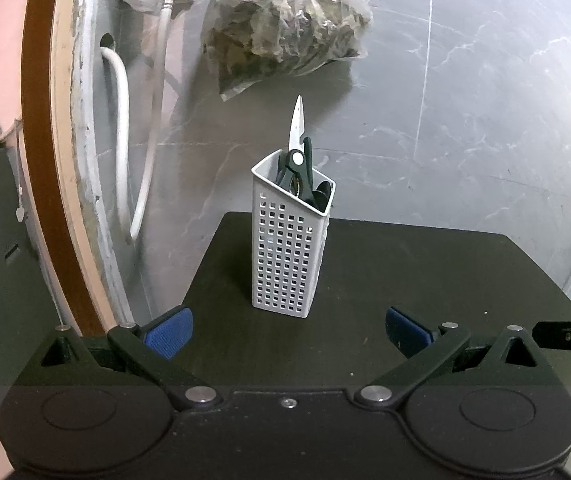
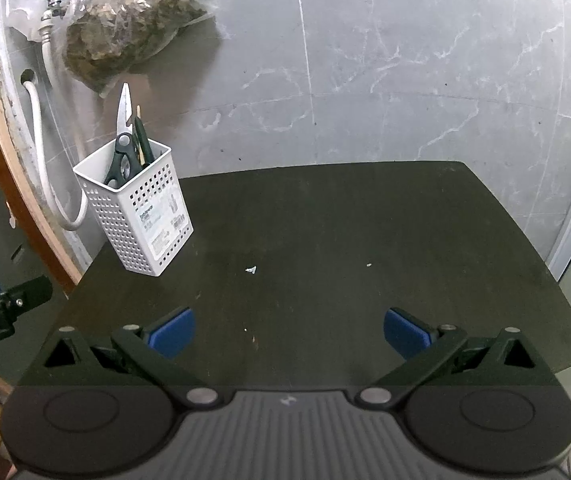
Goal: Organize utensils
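A white perforated plastic utensil holder (image 1: 290, 240) stands upright on the dark wooden table (image 1: 425, 272), near its back left corner. Inside it, dark-handled scissors (image 1: 296, 148) stand handles down, the blade pointing up. The left gripper (image 1: 287, 330) hovers just in front of the holder, its blue-padded jaws spread wide and empty, the holder centred ahead between them. The right gripper (image 2: 288, 330) also has its jaws wide apart, holding nothing; from there the holder (image 2: 137, 216) lies well off to the left, beyond the jaws. A clear plastic bag (image 1: 285, 20) hangs on the grey marbled wall behind.
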Demonstrator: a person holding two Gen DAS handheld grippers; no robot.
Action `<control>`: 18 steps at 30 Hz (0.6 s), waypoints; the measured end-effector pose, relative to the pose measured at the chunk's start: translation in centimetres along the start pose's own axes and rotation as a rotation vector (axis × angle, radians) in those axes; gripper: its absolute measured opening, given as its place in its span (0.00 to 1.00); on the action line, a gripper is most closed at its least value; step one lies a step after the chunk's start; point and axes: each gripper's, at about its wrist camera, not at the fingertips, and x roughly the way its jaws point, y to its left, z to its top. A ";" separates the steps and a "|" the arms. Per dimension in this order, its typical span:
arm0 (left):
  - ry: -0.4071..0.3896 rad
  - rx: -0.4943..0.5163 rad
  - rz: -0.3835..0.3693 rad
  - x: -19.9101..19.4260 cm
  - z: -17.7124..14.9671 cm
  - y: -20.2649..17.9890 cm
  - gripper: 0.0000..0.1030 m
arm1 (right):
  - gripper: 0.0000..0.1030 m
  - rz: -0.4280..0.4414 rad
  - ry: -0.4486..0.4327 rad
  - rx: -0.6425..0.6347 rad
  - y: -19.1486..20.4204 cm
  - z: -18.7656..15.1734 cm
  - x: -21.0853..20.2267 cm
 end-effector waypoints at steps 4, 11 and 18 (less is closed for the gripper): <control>-0.005 0.005 0.002 0.0 0.1 0.1 0.99 | 1.00 0.000 -0.003 0.000 0.0 0.1 0.1; -0.007 0.015 0.012 -0.1 0.3 0.0 0.99 | 1.00 -0.001 0.001 0.000 -0.1 0.2 0.2; 0.001 0.020 0.005 0.1 0.2 -0.1 0.99 | 1.00 -0.003 0.004 0.003 -0.2 0.3 0.5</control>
